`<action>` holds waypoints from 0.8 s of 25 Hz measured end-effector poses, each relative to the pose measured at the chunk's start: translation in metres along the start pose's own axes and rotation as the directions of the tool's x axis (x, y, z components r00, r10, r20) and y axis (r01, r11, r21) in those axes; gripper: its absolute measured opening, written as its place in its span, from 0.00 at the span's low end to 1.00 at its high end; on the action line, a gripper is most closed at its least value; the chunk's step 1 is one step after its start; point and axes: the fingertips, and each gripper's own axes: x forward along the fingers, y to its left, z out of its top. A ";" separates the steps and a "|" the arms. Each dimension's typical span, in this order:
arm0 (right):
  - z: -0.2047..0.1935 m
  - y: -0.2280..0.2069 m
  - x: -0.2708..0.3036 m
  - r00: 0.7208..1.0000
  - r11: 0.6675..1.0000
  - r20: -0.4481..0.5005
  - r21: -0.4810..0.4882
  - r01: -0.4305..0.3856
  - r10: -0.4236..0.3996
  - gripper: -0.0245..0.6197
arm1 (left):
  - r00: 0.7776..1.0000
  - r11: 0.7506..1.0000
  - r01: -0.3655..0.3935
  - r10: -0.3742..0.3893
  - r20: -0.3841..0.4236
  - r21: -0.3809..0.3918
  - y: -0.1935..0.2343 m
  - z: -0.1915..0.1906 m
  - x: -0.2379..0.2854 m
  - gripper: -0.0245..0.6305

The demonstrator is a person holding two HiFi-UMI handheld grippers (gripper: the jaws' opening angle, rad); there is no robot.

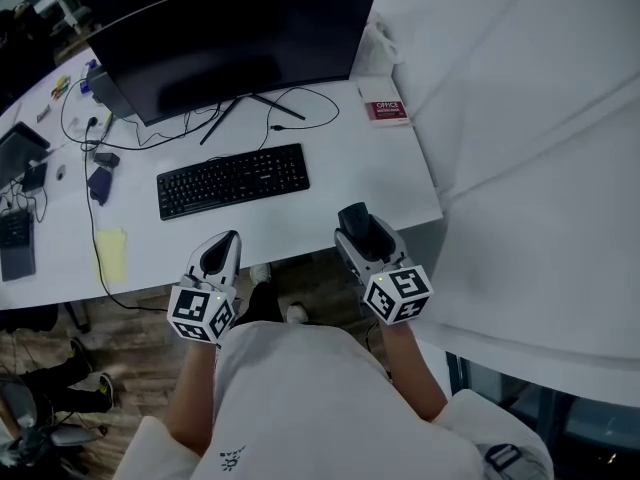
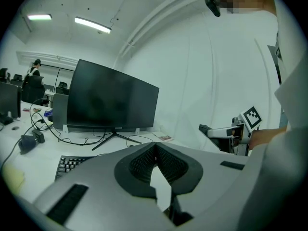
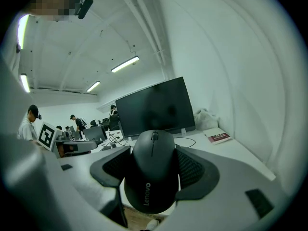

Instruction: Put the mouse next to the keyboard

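Note:
A black keyboard (image 1: 232,180) lies on the white desk (image 1: 330,193) in front of a dark monitor (image 1: 230,38). My right gripper (image 1: 353,218) hovers at the desk's front edge, right of the keyboard, shut on a black mouse (image 3: 153,172). The mouse sits upright between the ribbed pads (image 3: 192,170), its wheel facing the monitor (image 3: 154,105). My left gripper (image 1: 224,243) hangs at the front edge just below the keyboard. Its jaws are shut with nothing in them, and its pads (image 2: 144,165) touch at the tips. From the left gripper view the keyboard (image 2: 67,163) shows low at left.
A red booklet (image 1: 385,110) lies at the desk's back right, with a white bag (image 1: 380,43) behind it. A yellow note (image 1: 111,255), cables (image 1: 300,108) and small dark devices (image 1: 99,183) sit left of the keyboard. A white partition (image 1: 530,168) bounds the right side.

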 end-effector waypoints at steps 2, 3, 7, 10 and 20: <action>0.000 -0.002 0.008 1.000 1.000 -0.008 0.004 0.009 -0.009 0.51 | 1.000 1.000 0.014 -0.014 -0.006 0.001 0.004 0.003 0.009 0.05; 0.000 -0.004 0.011 1.000 1.000 -0.012 0.005 0.013 -0.013 0.51 | 1.000 1.000 0.021 -0.021 -0.008 0.002 0.006 0.004 0.014 0.06; 0.000 -0.013 0.029 0.999 1.000 -0.031 0.002 0.030 -0.030 0.51 | 0.999 0.999 0.038 -0.037 -0.016 0.016 0.014 0.010 0.033 0.06; -0.002 -0.018 0.043 0.998 0.999 -0.050 0.003 0.040 -0.040 0.51 | 0.999 0.999 0.035 -0.035 -0.022 0.020 0.022 0.010 0.045 0.06; -0.017 -0.035 0.092 0.989 0.996 -0.120 0.000 0.086 -0.085 0.51 | 0.994 0.998 0.070 -0.070 -0.085 -0.002 0.041 -0.003 0.086 0.06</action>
